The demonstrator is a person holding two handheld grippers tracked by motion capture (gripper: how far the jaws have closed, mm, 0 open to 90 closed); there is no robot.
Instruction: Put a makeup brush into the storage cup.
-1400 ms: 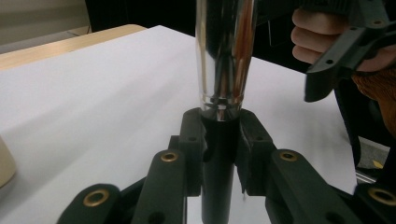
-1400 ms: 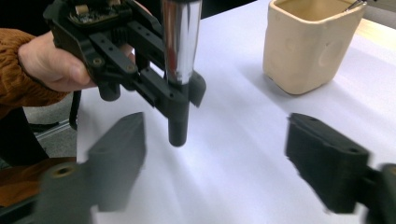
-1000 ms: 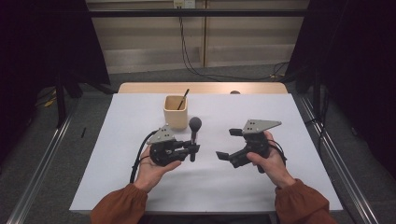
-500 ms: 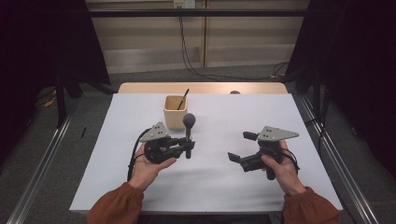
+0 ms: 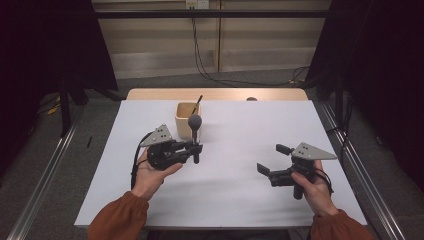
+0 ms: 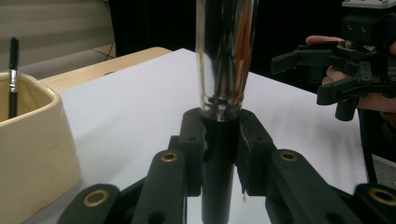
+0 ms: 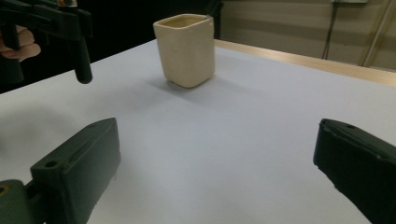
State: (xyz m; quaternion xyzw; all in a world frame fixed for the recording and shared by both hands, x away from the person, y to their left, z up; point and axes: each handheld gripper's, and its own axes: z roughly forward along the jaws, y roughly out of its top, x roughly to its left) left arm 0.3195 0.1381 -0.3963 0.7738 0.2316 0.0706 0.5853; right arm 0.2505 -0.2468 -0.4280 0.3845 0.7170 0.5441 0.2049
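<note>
High view: the left gripper grips an upright tool with a round head, just in front of the cream cup on the white table. The right gripper hovers well apart, jaws wide, empty.

Left gripper view: 2 jaws clamp the tool's black handle; its chrome shaft rises above. The cup, holding a thin black stick, stands left.

Right gripper view: jaws spread, nothing between; the cup sits ahead.
</note>
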